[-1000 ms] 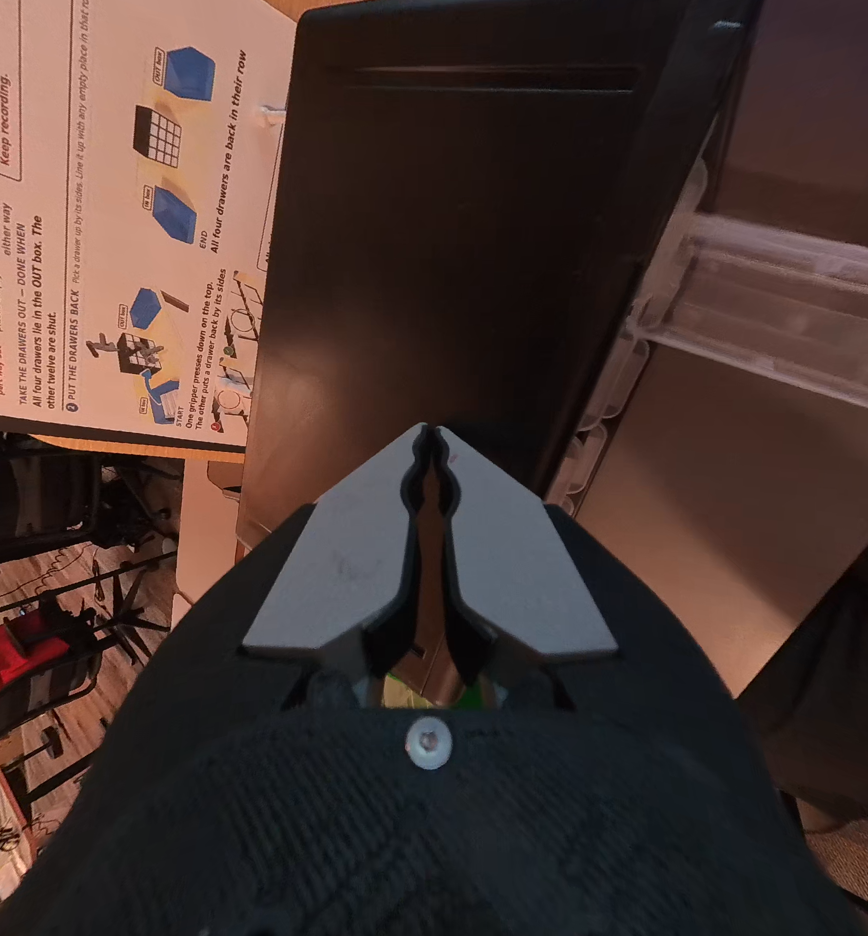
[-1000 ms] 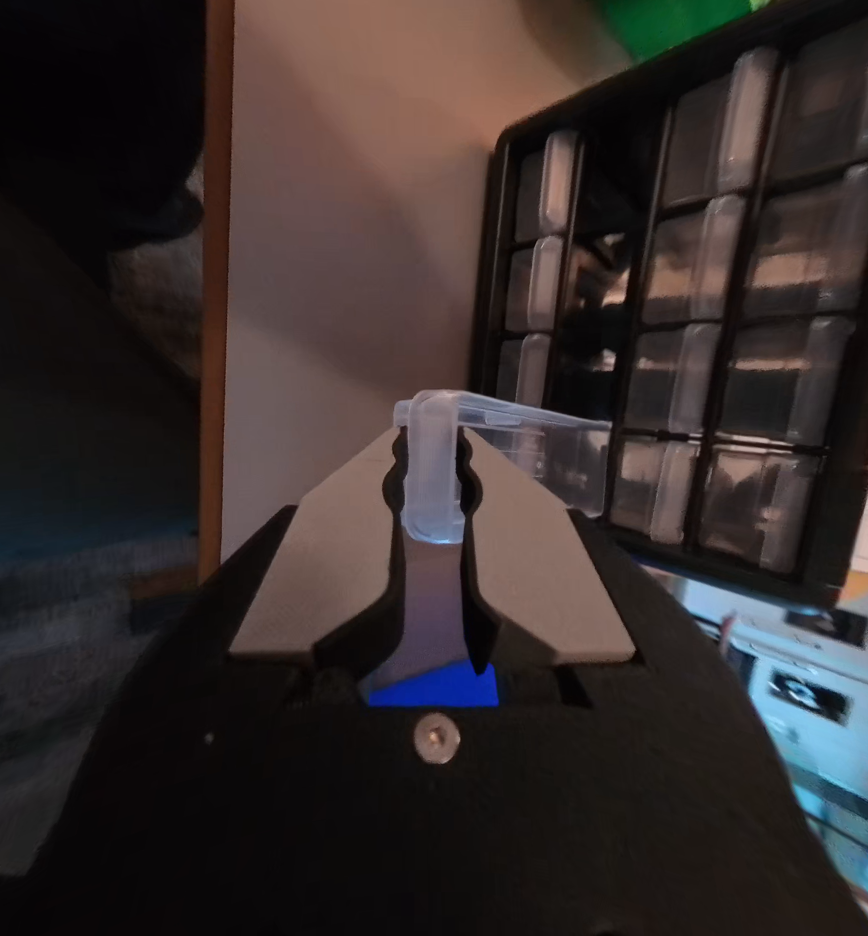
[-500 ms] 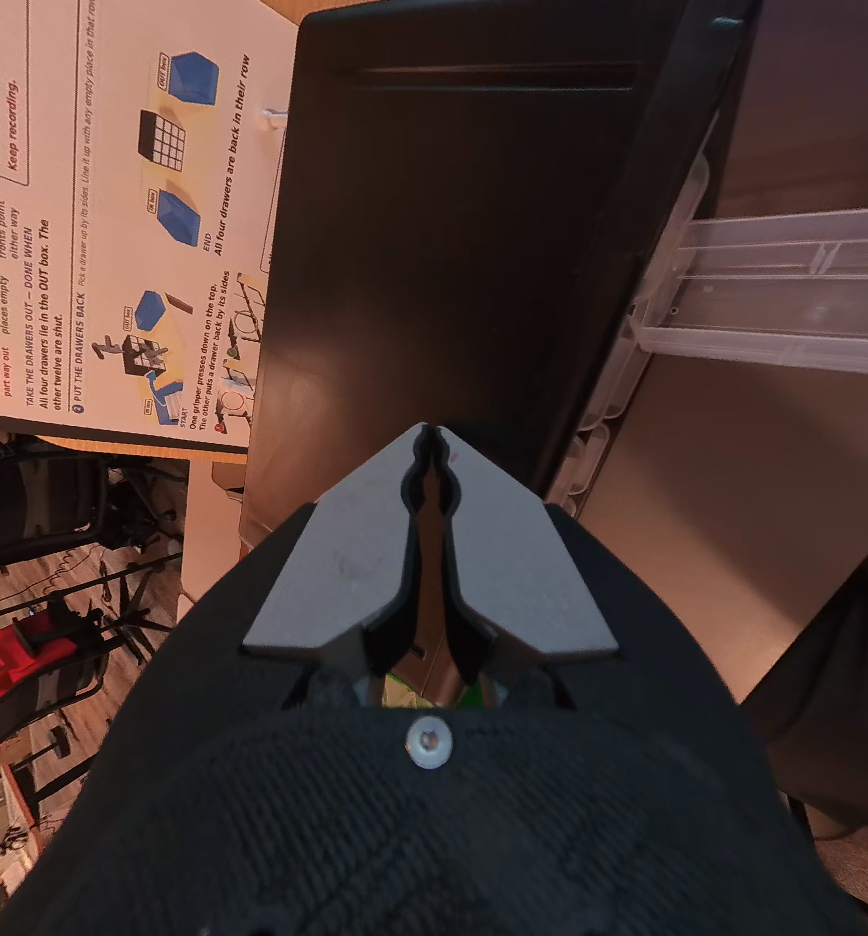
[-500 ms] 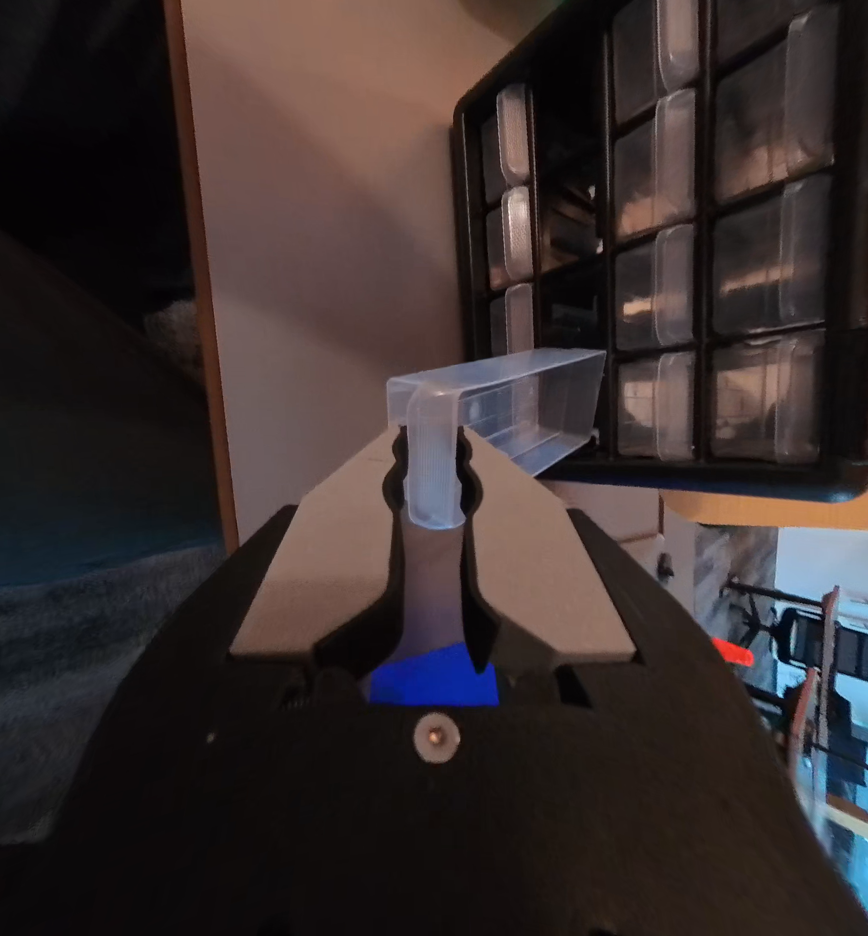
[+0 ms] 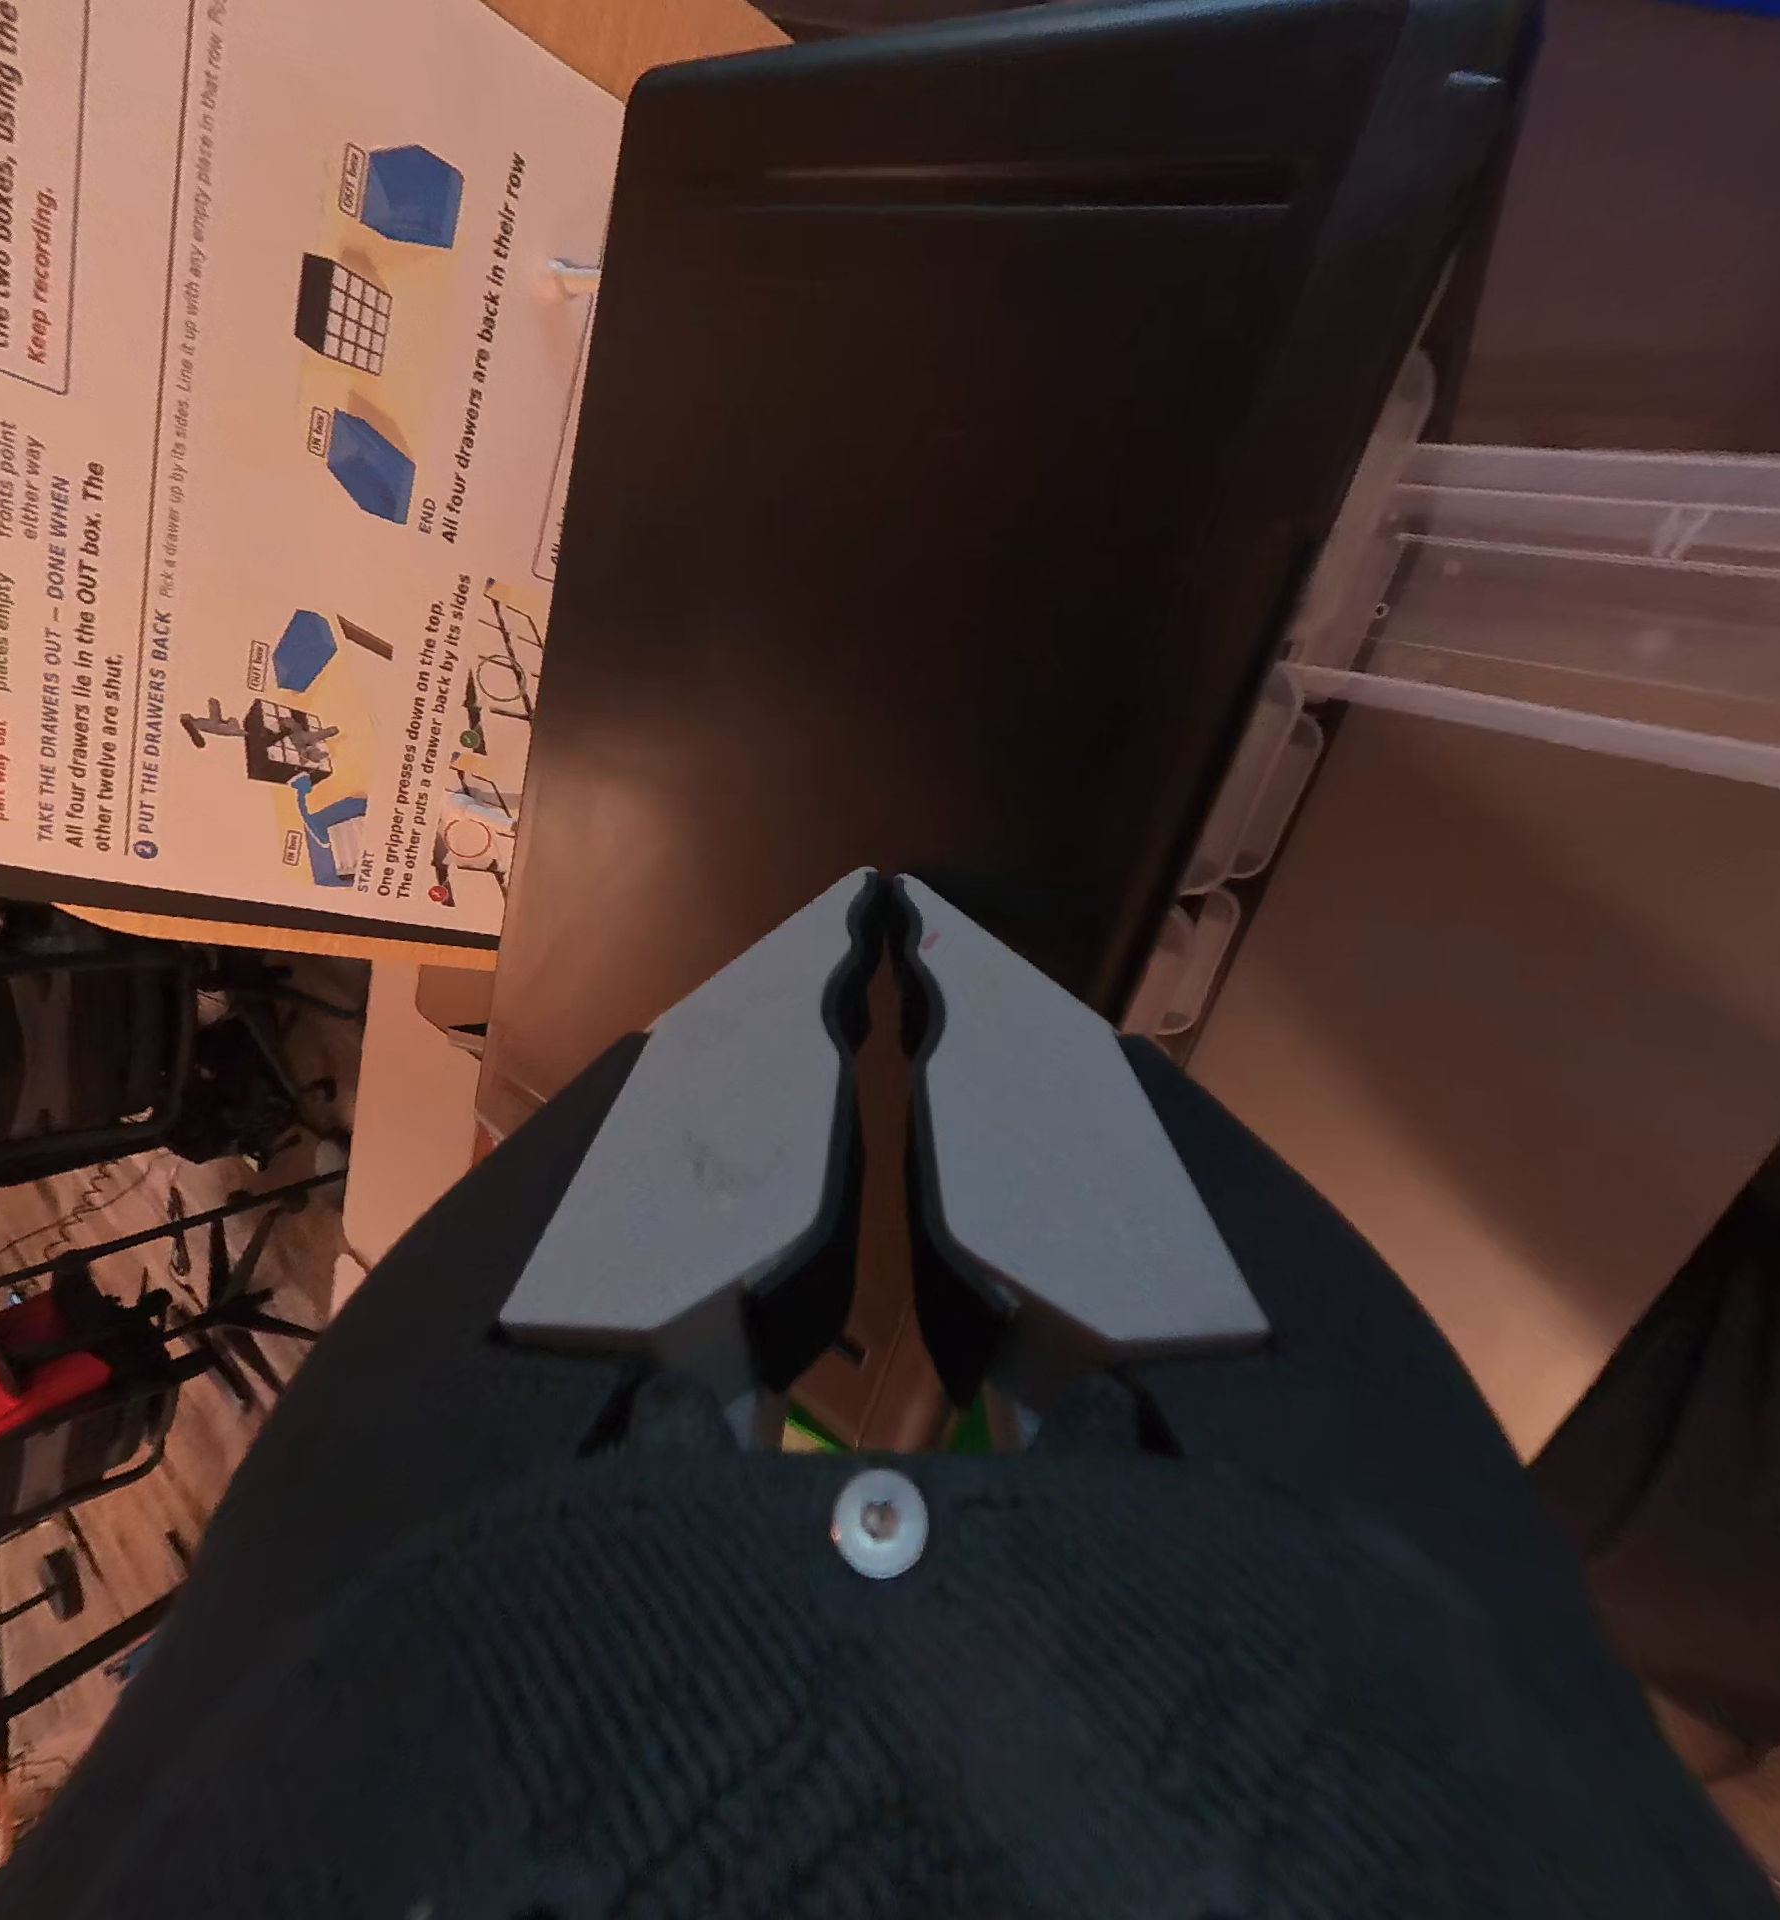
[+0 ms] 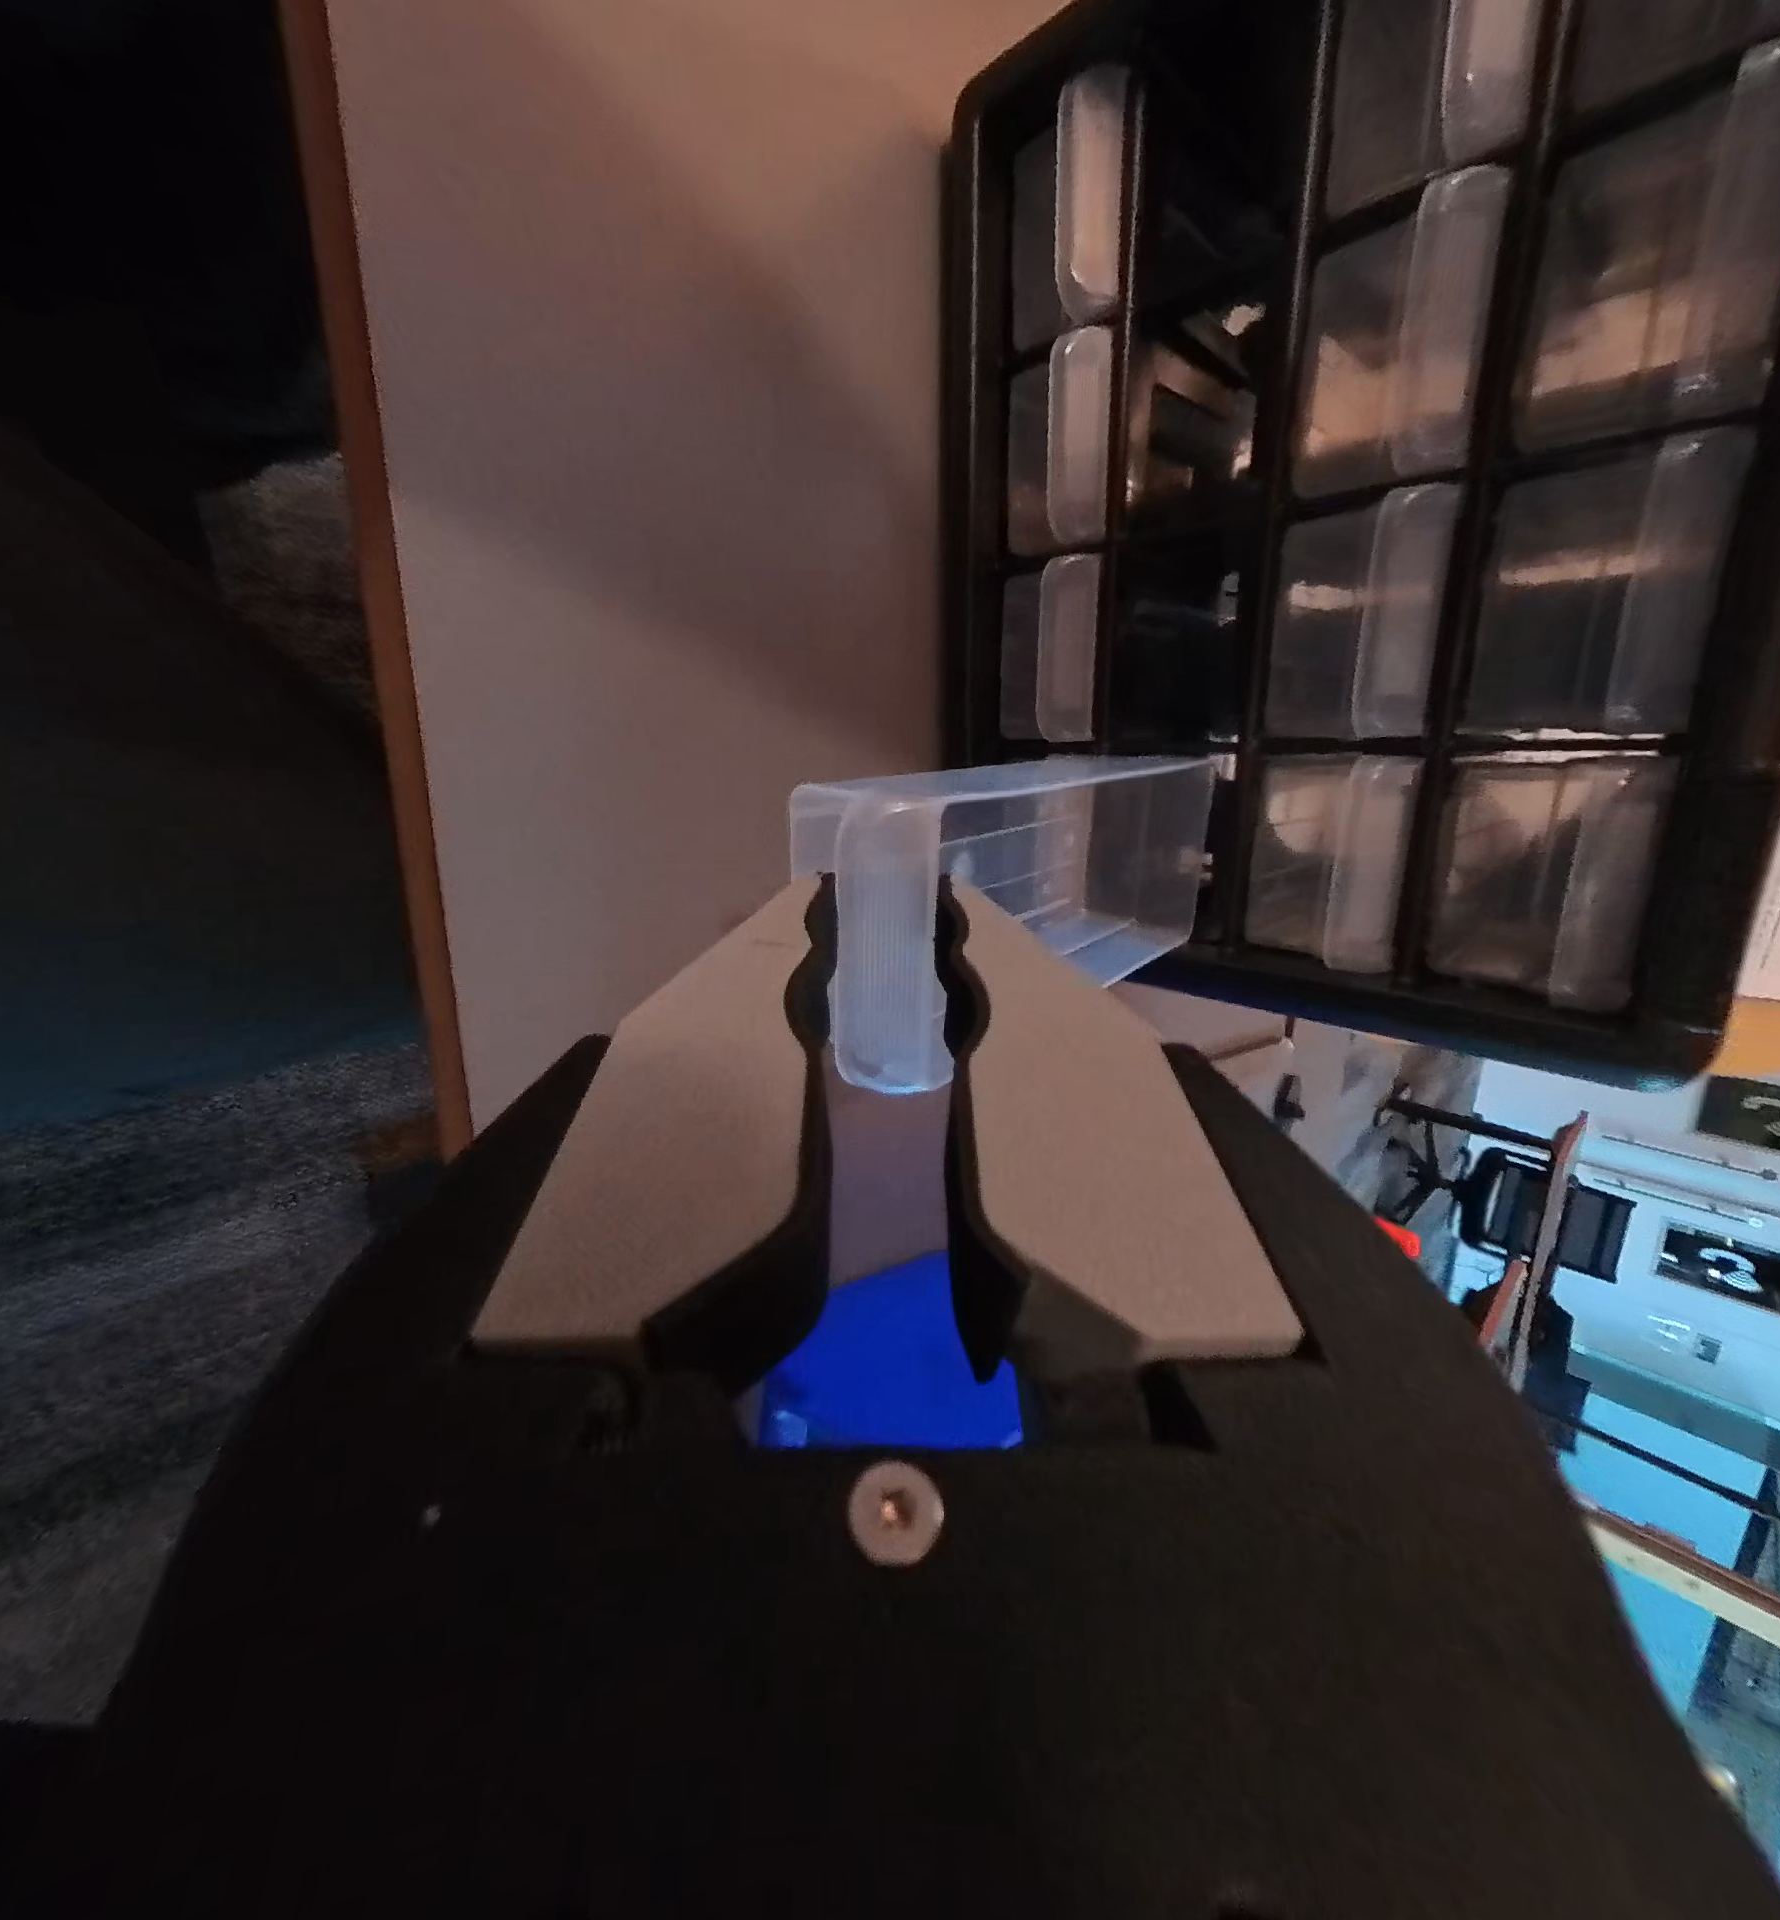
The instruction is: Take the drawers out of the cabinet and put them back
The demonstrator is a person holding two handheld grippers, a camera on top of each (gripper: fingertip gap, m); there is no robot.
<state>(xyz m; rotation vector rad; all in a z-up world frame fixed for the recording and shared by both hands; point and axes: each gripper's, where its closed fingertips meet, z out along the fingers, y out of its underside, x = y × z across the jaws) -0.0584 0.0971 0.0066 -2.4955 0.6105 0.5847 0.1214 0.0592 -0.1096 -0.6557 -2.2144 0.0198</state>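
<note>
The black cabinet [image 6: 1385, 540] holds a grid of clear drawers; several slots in one column look dark and empty. My right gripper [image 6: 884, 904] is shut on the handle of a clear drawer [image 6: 1062, 842], which hangs free just in front of the cabinet face. In the left wrist view the same drawer [image 5: 1613, 613] sticks out beside the cabinet front. My left gripper [image 5: 886, 894] is shut and empty, its tips resting on the cabinet's flat black top [image 5: 948, 499].
A printed instruction sheet [image 5: 190, 416] lies on the table behind the cabinet. The pale table top [image 6: 657, 416] stretches in front of the cabinet to its wooden edge [image 6: 366, 540]. A blue box [image 6: 886, 1351] shows under my right gripper. Chairs and floor [image 5: 86, 1247] lie beyond.
My right gripper has drawn the clear drawer out of its slot and away from the cabinet face, turning the view. My left gripper has stayed on the cabinet top.
</note>
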